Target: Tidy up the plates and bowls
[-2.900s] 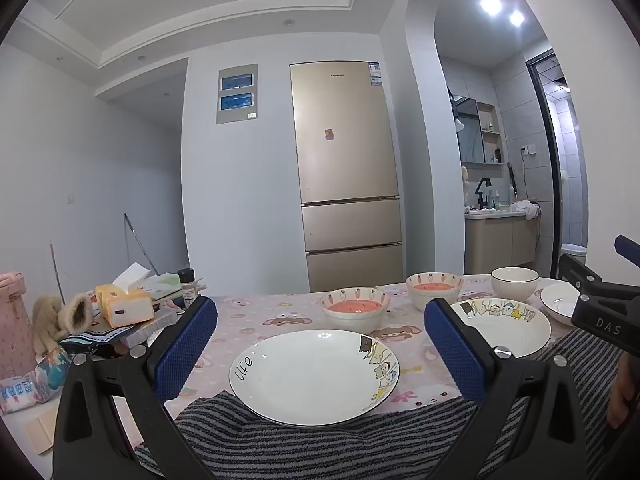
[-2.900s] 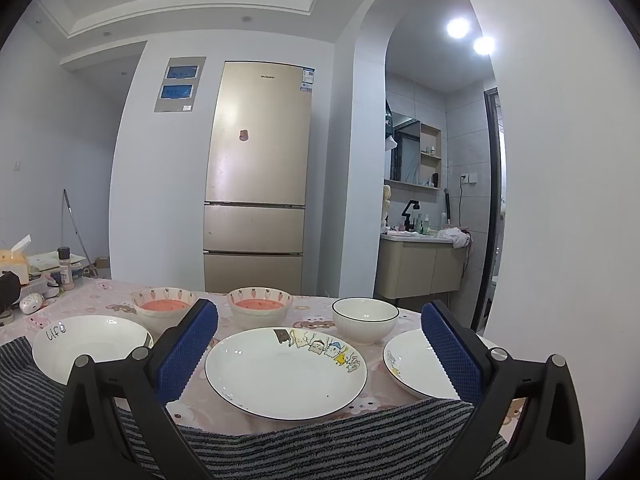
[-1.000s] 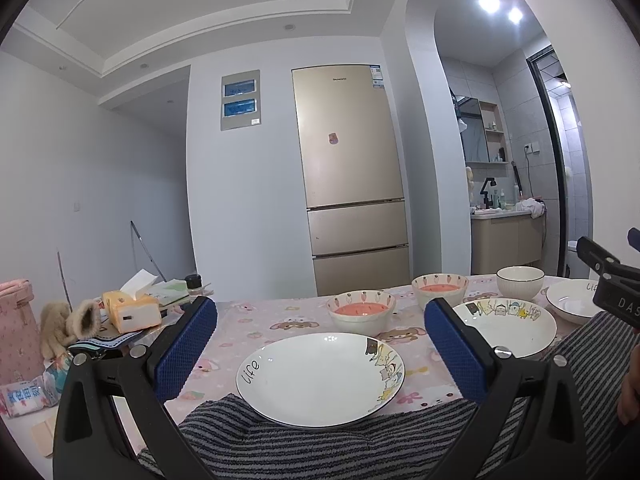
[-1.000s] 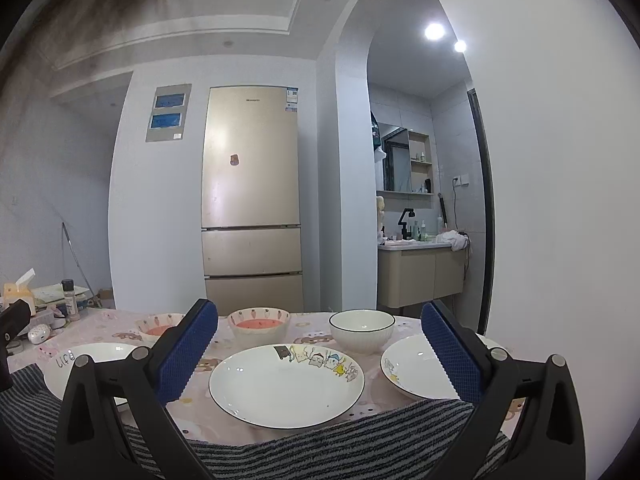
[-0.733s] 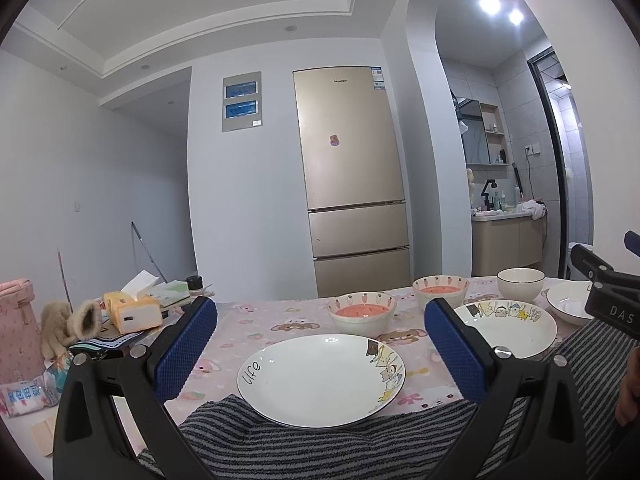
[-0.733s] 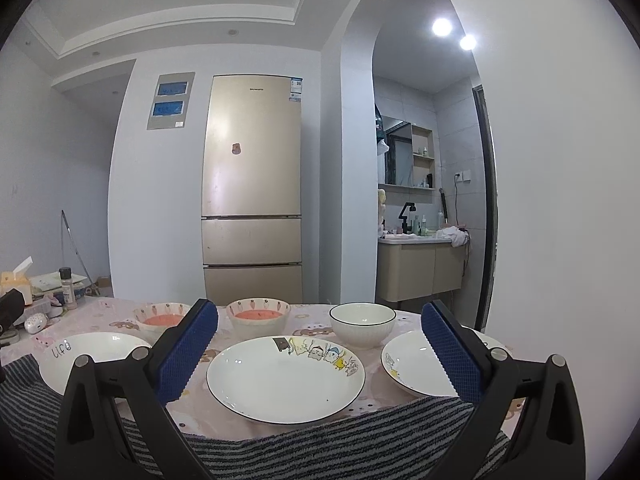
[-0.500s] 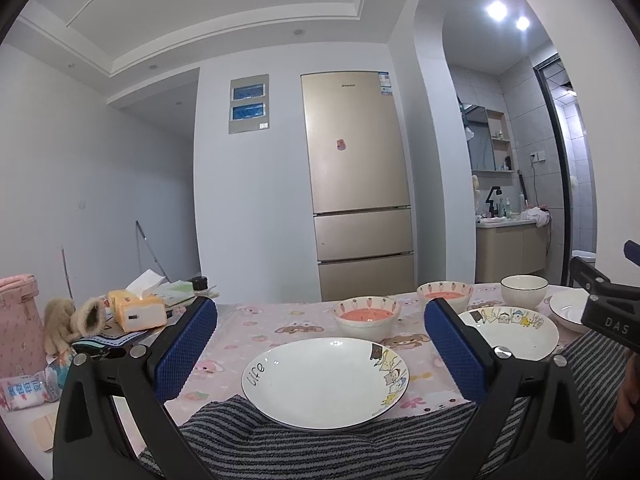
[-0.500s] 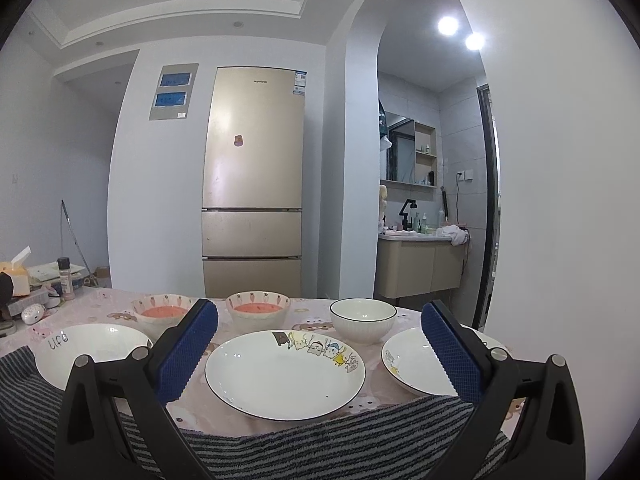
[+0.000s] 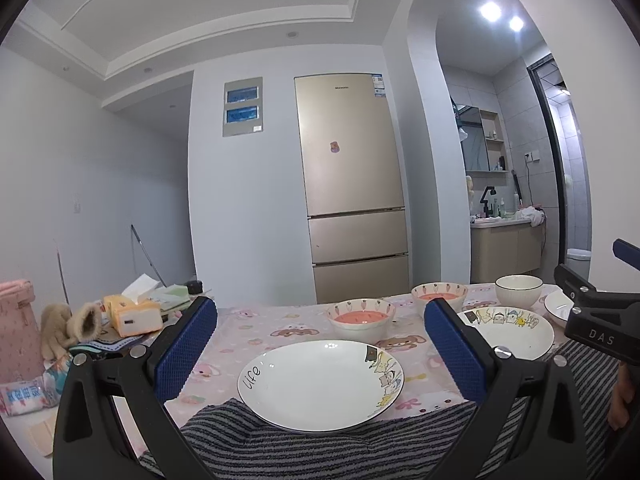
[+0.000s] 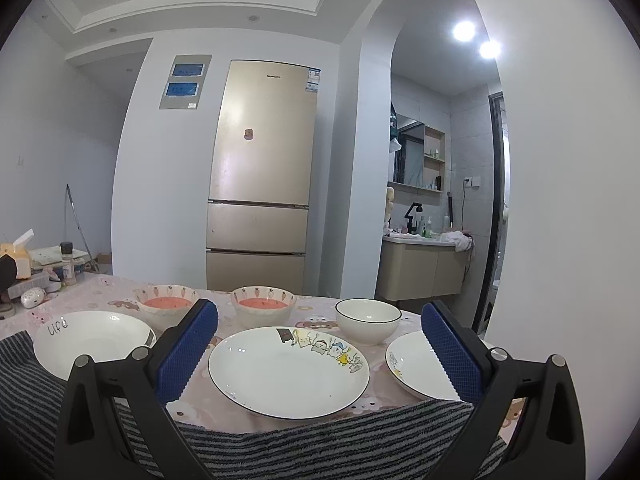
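Kitchen-dining rm, two handheld grippers at table edge. Nearest the lenses: grey-striped towel (image 9: 360, 444) draped over the near edge of a table (image 9: 256, 336) w/ pink cartoon-print cloth. Left gripper (image 9: 320, 344), jaws spread wide, nothing between the blue pads, hangs over the "life" plate (image 9: 320, 384), a white plate w/ cartoon figures on its right rim, its near edge on the towel. Right gripper (image 10: 318, 346), jaws likewise wide apart and empty, hangs over the cartoon-band plate (image 10: 288, 372), black-rimmed. In the left view the right gripper's side reads "DAS".

R of that plate, a third white plate (image 10: 416, 364) sits partly behind the right finger. Behind the plates, one row: two carrot-pattern bowls (image 10: 168, 306) (image 10: 262, 306) w/ orange-red interiors, then a black-rimmed white bowl (image 10: 368, 320) just beyond the cartoon-band plate's far right edge. All crockery is separate, none stacked.

Left end of table: tissue box (image 9: 132, 316), fur mitts (image 9: 72, 328), pink bag (image 9: 16, 320), spice shaker (image 10: 67, 260).

Beyond: gold three-door fridge (image 9: 352, 184), brand lettering too small to read, small sticker on upper door, energy label top R corner. Two blue-windowed wall panels (image 9: 242, 106) to its L. Arched opening R leads to washroom w/ vanity cabinet (image 10: 420, 272) and mirror.
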Demonstrator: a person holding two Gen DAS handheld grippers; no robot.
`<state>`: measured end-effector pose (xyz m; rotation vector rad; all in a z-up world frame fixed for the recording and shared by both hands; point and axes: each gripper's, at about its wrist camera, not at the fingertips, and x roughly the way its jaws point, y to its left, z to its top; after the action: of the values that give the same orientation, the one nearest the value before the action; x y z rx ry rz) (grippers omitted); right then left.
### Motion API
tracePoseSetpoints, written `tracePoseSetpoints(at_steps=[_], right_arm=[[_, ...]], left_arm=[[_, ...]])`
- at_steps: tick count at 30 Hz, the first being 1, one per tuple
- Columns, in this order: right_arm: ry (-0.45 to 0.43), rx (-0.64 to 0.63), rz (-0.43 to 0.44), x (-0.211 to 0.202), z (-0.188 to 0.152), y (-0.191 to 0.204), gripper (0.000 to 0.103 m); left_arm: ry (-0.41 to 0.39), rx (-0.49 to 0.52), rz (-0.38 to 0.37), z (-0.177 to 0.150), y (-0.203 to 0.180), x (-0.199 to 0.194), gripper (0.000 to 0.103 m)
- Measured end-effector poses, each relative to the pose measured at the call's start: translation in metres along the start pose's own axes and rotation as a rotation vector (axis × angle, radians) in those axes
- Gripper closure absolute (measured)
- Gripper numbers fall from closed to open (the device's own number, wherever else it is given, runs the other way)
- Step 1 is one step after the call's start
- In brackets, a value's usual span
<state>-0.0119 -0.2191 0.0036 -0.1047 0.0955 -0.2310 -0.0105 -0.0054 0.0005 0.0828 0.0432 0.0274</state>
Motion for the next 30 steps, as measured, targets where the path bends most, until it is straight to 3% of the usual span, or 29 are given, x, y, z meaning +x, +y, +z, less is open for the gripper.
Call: tracePoseSetpoints(at_steps=[9, 14, 17, 24, 27, 30], right_arm=[[-0.021, -0.011, -0.004, -0.003, 0.000, 0.001, 0.000], [-0.015, 0.011, 0.043, -0.007, 0.011, -0.006, 0.000], [0.005, 0.022, 0.087, -0.007, 0.023, -0.010, 0.000], [0.037, -0.024, 0.161, 0.000, 0.066, -0.006, 0.000], [0.020, -0.035, 0.172, 0.004, 0.085, -0.002, 0.000], [0.040, -0.013, 0.241, 0.025, 0.112, 0.002, 0.000]], left_arm=[[0.008, 0.008, 0.014, 0.005, -0.003, 0.000, 0.000], [0.055, -0.033, -0.038, 0.022, 0.006, 0.000, 0.000], [0.048, -0.060, -0.063, 0.037, 0.012, 0.000, 0.000], [-0.002, -0.035, -0.028, 0.075, 0.006, 0.008, 0.000], [-0.011, -0.045, -0.037, 0.095, 0.005, 0.021, 0.000], [-0.020, -0.059, -0.037, 0.117, 0.004, 0.041, 0.000]])
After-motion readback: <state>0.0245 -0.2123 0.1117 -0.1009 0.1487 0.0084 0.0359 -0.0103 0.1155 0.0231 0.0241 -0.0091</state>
